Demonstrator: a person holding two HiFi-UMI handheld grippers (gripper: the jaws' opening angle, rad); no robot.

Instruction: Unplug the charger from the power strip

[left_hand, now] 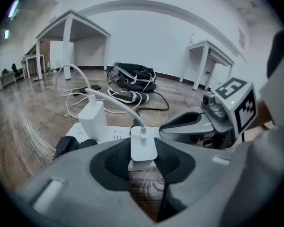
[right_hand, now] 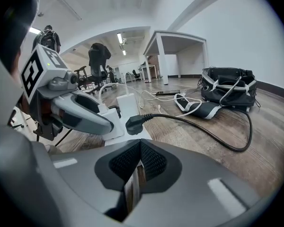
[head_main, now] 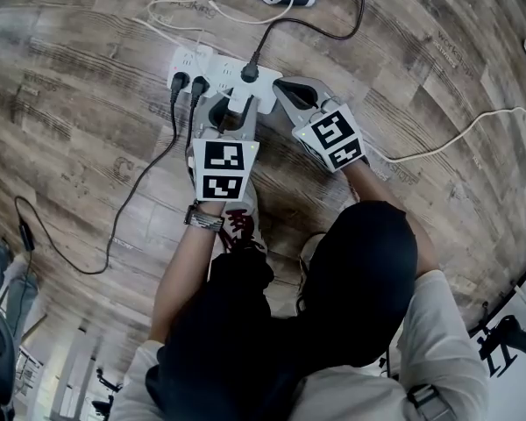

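A white power strip (head_main: pixel 215 64) lies on the wood floor. The white charger (left_hand: pixel 143 144) stands in its near edge with a white cable running up from it. My left gripper (head_main: pixel 238 110) is shut on that charger, one dark pad against each side. My right gripper (head_main: pixel 280 85) is shut with nothing between its pads, and its tips sit at the strip's right end beside a black plug (right_hand: pixel 135 123). Whether those tips touch the strip I cannot tell. In the left gripper view the right gripper (left_hand: pixel 166 126) shows just right of the charger.
Two more black plugs (head_main: pixel 188 83) with dark cords sit at the strip's left end. A second white charger (left_hand: pixel 93 119) stands behind them. A black bag (left_hand: pixel 132 77) with loose white cables lies further off. A white cable (head_main: pixel 456 139) crosses the floor on the right. The person's shoes (head_main: pixel 242 226) are below the grippers.
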